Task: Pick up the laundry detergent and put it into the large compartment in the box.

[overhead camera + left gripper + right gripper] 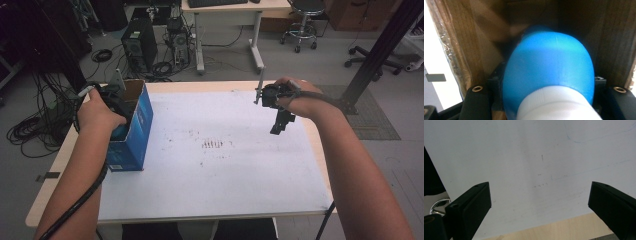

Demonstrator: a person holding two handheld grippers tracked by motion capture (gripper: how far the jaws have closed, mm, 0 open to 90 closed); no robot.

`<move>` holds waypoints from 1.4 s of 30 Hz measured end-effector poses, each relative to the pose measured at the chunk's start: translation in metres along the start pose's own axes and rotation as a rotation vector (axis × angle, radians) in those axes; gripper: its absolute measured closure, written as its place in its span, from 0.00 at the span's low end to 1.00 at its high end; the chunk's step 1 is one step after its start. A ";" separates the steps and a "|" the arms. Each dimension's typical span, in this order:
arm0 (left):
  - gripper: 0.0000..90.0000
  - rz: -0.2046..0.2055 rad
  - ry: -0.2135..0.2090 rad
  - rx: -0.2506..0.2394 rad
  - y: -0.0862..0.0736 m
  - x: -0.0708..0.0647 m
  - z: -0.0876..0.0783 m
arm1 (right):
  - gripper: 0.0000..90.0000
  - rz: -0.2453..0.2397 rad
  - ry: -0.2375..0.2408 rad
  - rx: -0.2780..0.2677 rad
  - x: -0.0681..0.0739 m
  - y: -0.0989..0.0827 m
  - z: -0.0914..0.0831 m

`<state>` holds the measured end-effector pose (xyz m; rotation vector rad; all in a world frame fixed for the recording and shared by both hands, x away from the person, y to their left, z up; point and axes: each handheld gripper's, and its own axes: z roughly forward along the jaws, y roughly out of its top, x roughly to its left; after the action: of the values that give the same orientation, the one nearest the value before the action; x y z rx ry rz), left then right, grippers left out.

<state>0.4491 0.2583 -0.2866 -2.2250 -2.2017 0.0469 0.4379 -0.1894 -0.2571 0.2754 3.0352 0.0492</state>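
Left gripper [117, 102] fingers gripping smooth rounded blue bottle [549, 67] inside cardboard box [137, 125], right gripper [540, 195] fingers spread open

I'm looking into a lab or office workroom: a computer tower [138, 46] and tangled cables [30, 131] on the grey floor, a desk [235, 7], rolling stools [303, 20] behind my tabletop [225, 190].

Light wooden table [225, 86], topped by a scuffed white sheet [220, 165]; blue cardboard box [134, 135] stands at its left edge
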 end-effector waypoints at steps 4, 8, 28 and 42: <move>0.41 0.000 -0.002 0.000 0.000 0.001 0.000 | 0.05 -0.003 0.000 -0.002 0.000 0.000 0.000; 0.39 -0.002 0.010 -0.009 -0.002 0.001 -0.003 | 0.05 -0.002 0.001 0.001 0.000 0.001 0.000; 0.31 -0.025 0.007 -0.032 -0.005 0.001 -0.013 | 0.05 -0.004 0.004 -0.005 0.002 0.001 0.004; 0.25 -0.048 0.025 -0.050 -0.009 0.001 -0.023 | 0.05 -0.005 0.000 -0.015 0.002 0.000 0.003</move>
<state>0.4409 0.2594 -0.2632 -2.1837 -2.2669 -0.0359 0.4359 -0.1889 -0.2602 0.2659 3.0344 0.0716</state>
